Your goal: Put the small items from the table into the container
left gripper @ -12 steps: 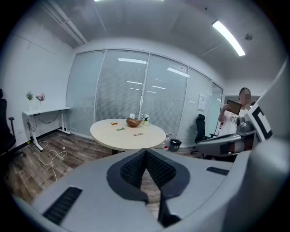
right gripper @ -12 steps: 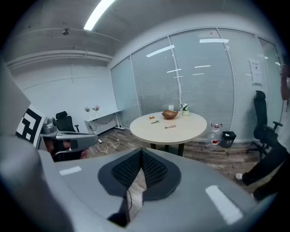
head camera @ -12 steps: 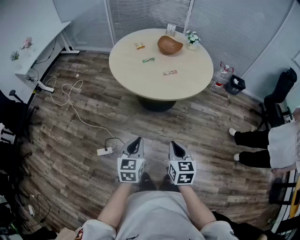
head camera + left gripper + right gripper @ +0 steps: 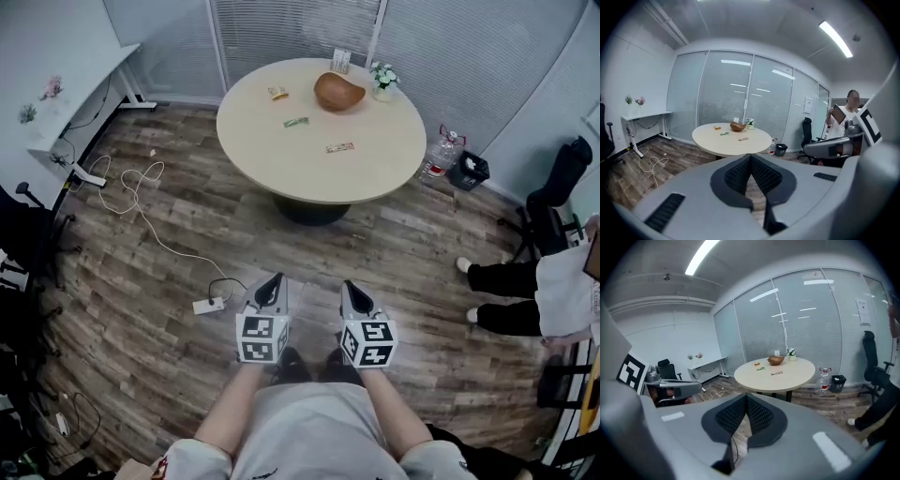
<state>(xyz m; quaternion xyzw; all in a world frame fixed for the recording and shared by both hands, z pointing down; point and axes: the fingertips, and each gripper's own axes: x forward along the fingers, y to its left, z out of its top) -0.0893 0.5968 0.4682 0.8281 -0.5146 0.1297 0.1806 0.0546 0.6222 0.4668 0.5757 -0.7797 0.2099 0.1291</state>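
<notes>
Head view, left hand-held gripper (image 4: 273, 280) and right hand-held gripper (image 4: 348, 286) closed, empty, far from table (image 4: 375, 159).

The left claw (image 4: 750, 157) is pointing toward the round table (image 4: 730, 144), its jaws meeting with nothing between them. On the table's far side a wooden bowl (image 4: 737, 126) is sitting, a small potted plant (image 4: 750, 122) just right of it, and three small items (image 4: 724, 133) are lying nearer the claw. A person (image 4: 847, 123) is standing right of the table; a white cable (image 4: 652, 164) is trailing left of it.
</notes>
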